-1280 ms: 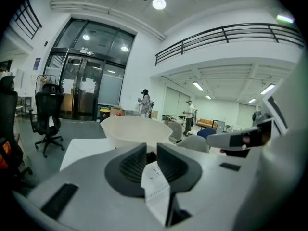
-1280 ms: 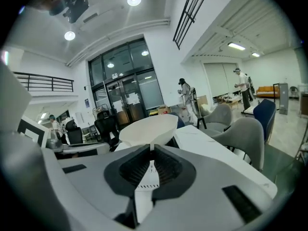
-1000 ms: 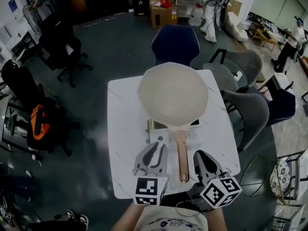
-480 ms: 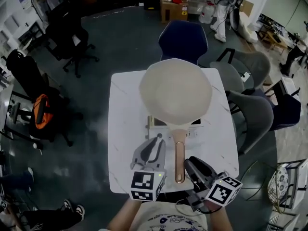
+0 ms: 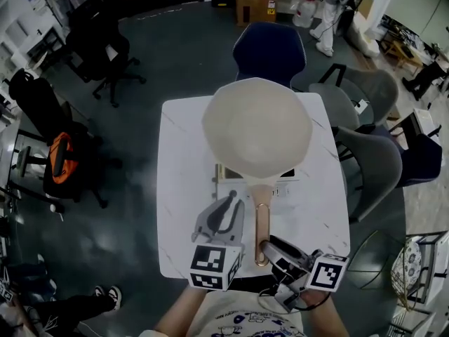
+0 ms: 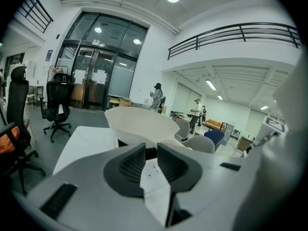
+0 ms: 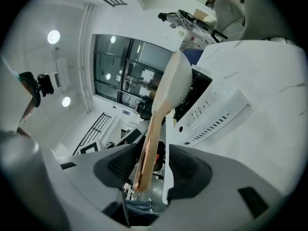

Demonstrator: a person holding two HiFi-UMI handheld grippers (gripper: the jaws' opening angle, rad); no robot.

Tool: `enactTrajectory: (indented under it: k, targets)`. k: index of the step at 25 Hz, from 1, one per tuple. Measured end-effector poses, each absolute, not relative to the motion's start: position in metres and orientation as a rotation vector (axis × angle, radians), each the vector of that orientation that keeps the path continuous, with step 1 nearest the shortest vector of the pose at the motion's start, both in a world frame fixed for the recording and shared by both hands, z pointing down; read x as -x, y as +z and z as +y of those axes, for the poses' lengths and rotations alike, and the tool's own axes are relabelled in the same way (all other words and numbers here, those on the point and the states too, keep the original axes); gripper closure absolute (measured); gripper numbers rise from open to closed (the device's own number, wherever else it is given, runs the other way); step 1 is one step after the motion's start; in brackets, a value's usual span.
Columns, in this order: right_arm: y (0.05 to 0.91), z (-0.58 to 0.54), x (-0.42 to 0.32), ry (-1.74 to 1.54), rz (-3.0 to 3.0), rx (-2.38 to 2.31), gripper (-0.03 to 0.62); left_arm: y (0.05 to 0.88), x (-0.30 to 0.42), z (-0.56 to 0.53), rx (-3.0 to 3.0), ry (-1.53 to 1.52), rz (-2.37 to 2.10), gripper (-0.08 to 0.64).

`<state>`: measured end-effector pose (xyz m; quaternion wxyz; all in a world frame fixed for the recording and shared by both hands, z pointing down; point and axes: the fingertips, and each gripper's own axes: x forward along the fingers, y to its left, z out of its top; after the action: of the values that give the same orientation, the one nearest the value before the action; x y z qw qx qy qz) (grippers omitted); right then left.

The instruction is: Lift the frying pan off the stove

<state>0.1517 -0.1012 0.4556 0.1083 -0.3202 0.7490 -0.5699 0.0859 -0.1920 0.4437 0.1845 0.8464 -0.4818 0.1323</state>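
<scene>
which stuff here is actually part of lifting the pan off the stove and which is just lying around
Job: frying pan; its handle, between the right gripper's opening jaws; stove under it; left gripper, shut.
Lying about: blue chair, grey chairs, black office chair, orange bag, cardboard box.

Left gripper (image 5: 229, 203): held level, pointing forward over the near part of the table. In the left gripper view, the left gripper (image 6: 151, 160) has its jaws together, with nothing between them.

Right gripper (image 5: 269, 248): rolled onto its side, low at the near table edge. In the right gripper view, the right gripper (image 7: 155, 164) has its jaws opening. The pan handle (image 7: 148, 148) stands between them, unclamped.

Both forearms (image 5: 177, 314) enter from the bottom edge.
</scene>
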Motion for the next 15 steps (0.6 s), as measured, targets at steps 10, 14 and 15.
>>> enactTrajectory:
  k: [10,14,15]
  targets:
    - [0.457,-0.095,-0.130,-1.789,2.221,0.697,0.391,0.447,-0.086,-0.191,-2.380,0.391,-1.325,0.508]
    - [0.456,-0.093,-0.126,-1.814,2.232,0.609,0.391,0.450,-0.085,-0.189,-2.376,0.388,-1.320,0.508]
    - [0.455,-0.093,-0.124,-1.820,2.235,0.591,0.391,0.450,-0.085,-0.189,-2.377,0.387,-1.315,0.508]
